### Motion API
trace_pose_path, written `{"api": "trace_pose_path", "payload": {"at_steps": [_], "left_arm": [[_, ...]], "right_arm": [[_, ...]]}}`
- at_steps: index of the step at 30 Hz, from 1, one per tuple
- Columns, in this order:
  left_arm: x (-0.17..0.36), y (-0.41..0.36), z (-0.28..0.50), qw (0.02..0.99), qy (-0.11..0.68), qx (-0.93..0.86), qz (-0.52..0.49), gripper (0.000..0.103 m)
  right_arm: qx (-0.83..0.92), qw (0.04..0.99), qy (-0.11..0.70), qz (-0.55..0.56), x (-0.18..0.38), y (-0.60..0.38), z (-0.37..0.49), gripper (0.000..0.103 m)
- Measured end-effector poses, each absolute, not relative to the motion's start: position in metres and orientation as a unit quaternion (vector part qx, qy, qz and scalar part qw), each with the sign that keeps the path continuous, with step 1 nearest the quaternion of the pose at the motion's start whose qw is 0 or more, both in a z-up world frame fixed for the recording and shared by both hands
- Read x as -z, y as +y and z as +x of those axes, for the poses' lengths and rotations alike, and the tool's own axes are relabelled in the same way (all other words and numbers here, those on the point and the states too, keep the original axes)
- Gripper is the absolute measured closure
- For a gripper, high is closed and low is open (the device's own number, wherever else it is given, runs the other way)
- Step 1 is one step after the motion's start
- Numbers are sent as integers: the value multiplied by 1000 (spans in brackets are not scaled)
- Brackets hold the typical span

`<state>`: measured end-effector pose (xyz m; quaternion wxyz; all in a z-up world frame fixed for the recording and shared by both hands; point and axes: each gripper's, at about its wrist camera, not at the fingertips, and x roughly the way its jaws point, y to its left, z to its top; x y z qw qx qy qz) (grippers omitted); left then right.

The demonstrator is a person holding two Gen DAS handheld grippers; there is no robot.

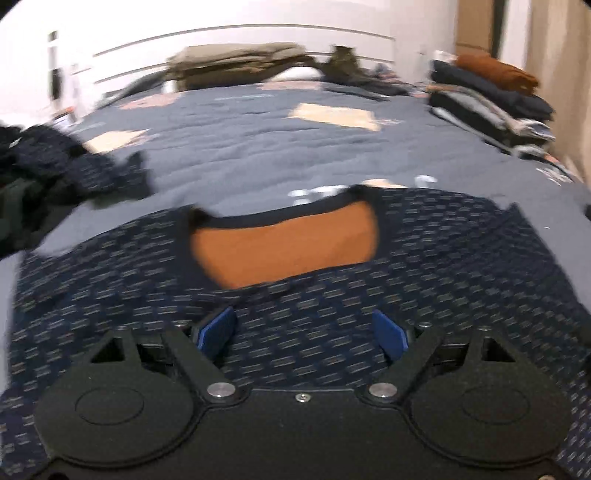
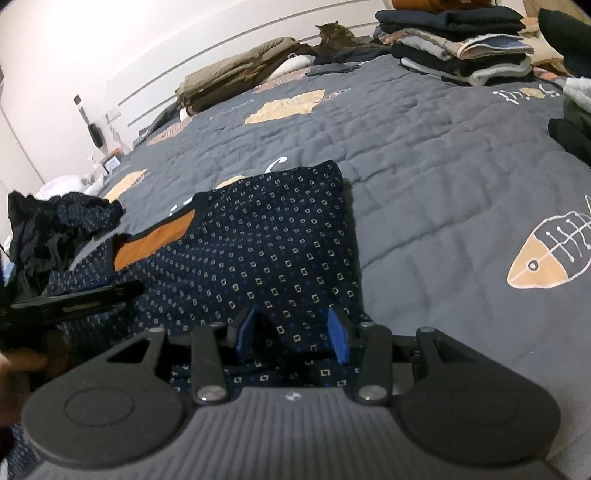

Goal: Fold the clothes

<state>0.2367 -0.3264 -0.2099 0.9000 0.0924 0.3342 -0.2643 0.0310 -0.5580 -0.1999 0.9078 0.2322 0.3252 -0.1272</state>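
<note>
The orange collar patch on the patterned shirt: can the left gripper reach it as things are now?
Probably yes. The left gripper has open, empty jaws above the patterned shirt, and the orange collar patch lies just ahead of it. Only flat fabric lies between; nothing covers the patch.

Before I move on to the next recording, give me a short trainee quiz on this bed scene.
1. True or false: the left tongs stand open over the navy patterned shirt with orange lining.
2. Which animal is near the white headboard? A dog, B cat, C rabbit.
3. What motif is printed on the grey quilted bedspread?

Key: 1 true. 2 B, the cat. 3 fish skeletons.
</note>
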Motion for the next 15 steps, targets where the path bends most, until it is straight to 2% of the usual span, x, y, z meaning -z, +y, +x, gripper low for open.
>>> {"api": "trace_pose_path", "payload": {"at_steps": [7, 15], "left_arm": [[186, -256, 233, 915, 334, 217, 64, 22], [150, -209, 169, 905, 335, 260, -32, 19]], "right_arm": [[129, 907, 338, 216, 188, -558, 28, 60], [70, 927, 246, 273, 157, -554, 27, 57]]}}
